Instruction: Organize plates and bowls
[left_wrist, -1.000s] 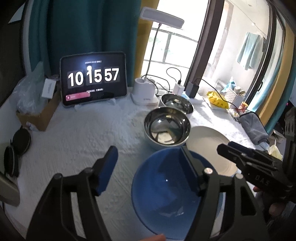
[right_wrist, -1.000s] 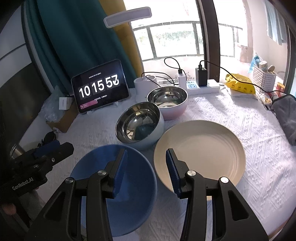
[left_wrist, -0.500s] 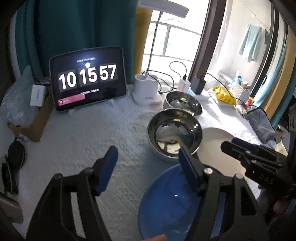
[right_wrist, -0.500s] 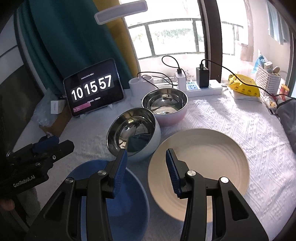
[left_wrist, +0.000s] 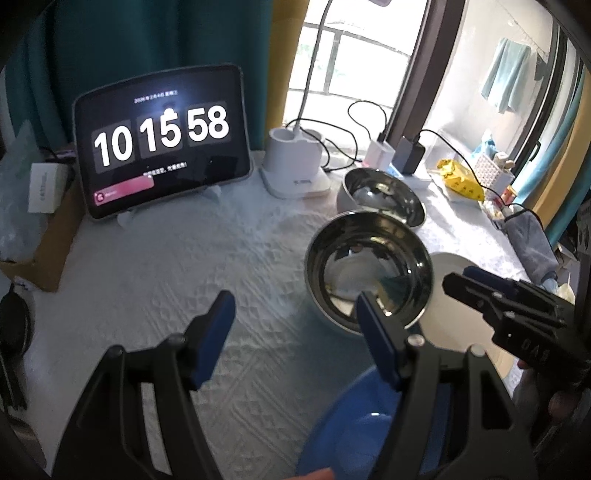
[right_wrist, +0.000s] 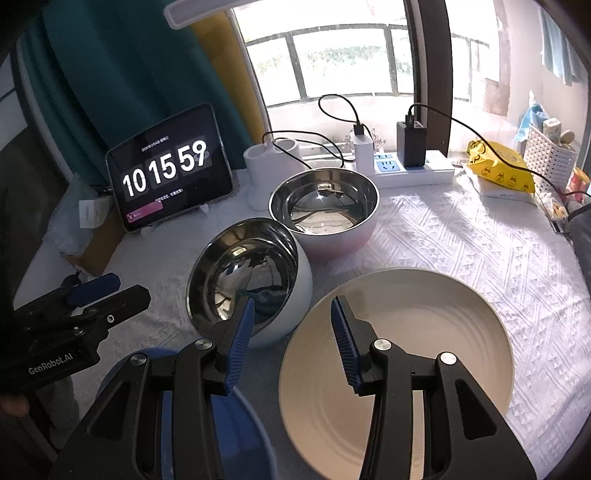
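Left gripper (left_wrist: 293, 332) stands wide apart and carries nothing; right gripper (right_wrist: 291, 334) stands moderately parted and likewise carries nothing. Task items lie on the white textured cloth (right_wrist: 480, 251): the blue plate (left_wrist: 369, 435) at 5 o'clock in the left view, partly under the left gripper's right finger (left_wrist: 376, 347); the near steel bowl (right_wrist: 247, 280) just ahead of both grippers at 11 o'clock in the right view; the far steel bowl (right_wrist: 325, 206), pink-sided, at 12 o'clock and touching or all but touching the near one; the cream plate (right_wrist: 424, 332) at 3 to 5 o'clock under the right gripper. Judgement: no grasp is begun. Risks noted: the bowl rims are thin, polished and curved, so a shallow pinch could slip and drop a bowl onto a plate; the two bowls sit so close that lifting one may drag or tip the other; the grippers work near each other and could collide; the charger cables (right_wrist: 343, 110) and the tablet clock (right_wrist: 170, 170) at 10 to 12 o'clock could be snagged or knocked by a long reach; the cloth may bunch if a plate is slid.
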